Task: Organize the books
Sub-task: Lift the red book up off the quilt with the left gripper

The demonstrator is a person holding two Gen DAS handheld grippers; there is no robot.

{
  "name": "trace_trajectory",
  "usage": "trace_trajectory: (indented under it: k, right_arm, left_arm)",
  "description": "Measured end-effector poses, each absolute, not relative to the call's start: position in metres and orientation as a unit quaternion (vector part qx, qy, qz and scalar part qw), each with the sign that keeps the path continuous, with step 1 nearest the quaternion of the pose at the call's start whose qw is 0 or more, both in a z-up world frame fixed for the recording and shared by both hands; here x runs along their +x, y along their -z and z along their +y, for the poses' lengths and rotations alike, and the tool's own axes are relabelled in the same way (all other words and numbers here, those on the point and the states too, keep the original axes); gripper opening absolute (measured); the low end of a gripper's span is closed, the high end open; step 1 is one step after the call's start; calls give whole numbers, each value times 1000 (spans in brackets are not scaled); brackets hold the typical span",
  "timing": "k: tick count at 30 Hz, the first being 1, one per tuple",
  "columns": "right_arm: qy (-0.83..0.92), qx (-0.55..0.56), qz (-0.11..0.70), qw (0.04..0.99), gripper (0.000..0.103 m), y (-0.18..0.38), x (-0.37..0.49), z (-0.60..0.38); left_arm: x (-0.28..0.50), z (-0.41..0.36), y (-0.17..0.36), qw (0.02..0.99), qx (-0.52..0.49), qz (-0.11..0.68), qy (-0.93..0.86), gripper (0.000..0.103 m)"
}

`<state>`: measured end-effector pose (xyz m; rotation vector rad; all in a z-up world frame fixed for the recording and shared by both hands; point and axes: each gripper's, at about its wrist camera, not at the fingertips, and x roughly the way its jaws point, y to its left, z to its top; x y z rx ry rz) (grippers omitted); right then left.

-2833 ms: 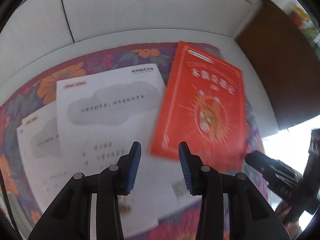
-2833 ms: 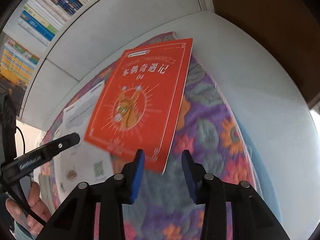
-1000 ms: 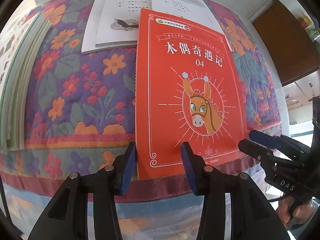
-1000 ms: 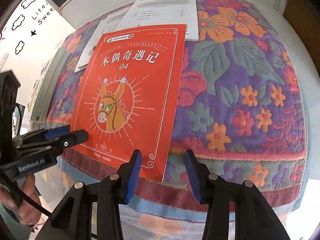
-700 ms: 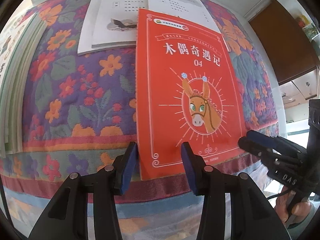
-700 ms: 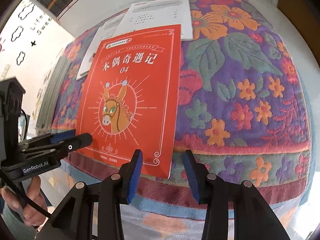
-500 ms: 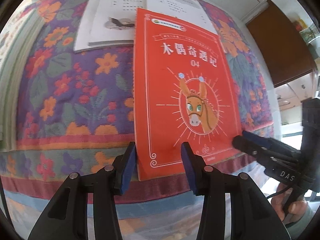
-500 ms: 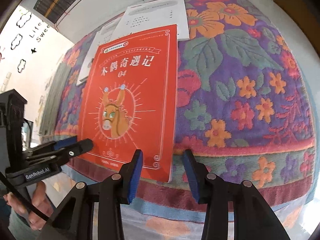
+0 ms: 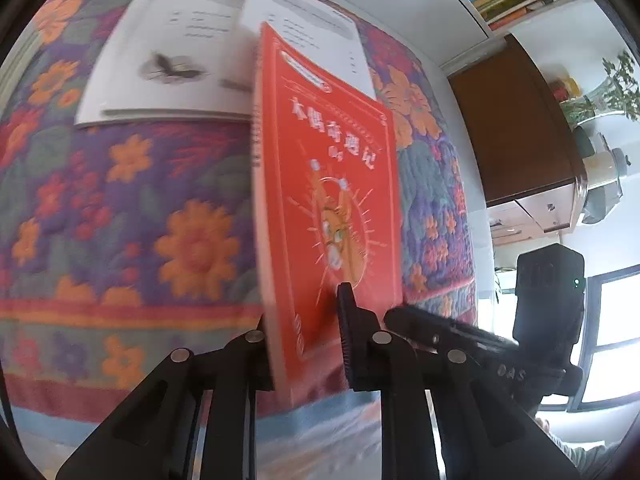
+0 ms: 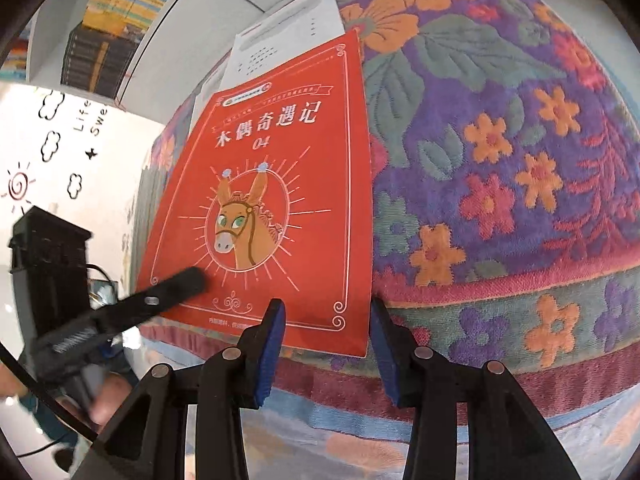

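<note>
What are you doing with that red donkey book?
Someone is tidying books on a flowery cloth, using a handheld gripper in each hand. The left gripper has closed on the near edge of the red donkey book and tipped that side up off the cloth. The right gripper is open, with the book's near right corner between its fingers, not squeezing. Some white booklets lie behind the red book, partly under it.

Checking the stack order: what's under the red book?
The red book lies on the flowered cloth, its far end overlapping a white booklet. Whatever else lies beneath its cover is hidden.
</note>
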<state>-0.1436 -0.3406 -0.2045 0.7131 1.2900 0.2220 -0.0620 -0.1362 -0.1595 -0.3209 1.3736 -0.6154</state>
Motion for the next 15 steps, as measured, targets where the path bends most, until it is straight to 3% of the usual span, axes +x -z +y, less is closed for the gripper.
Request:
trace_trajectory:
  k: [4,6,11,13,14,15]
  right_arm:
    - [-114,378,588,706,44,209,-143,-358]
    - [-125,422,579,687,55,213,-145,-369]
    - [-172,567,519,616,67,236,-150,-396]
    - [-184,605,493,598,67,245,-147,-399]
    - [-186,617,483,593,62,247,-145,-399]
    - [-184,621,475,595,52,248,-144,-400]
  left_arm:
    - [-50,-140,154,695,-218,613,305,11]
    - [-44,-137,150,675,-266,607,324,11]
    - [-33,-137,150,634,-328,607,349,11]
    - [-31,-137,157,614,-354,611,353,11]
    - [-32,-136,161,609,-358,615,350,11]
    - [-33,-136,162,611,-352,619,345,11]
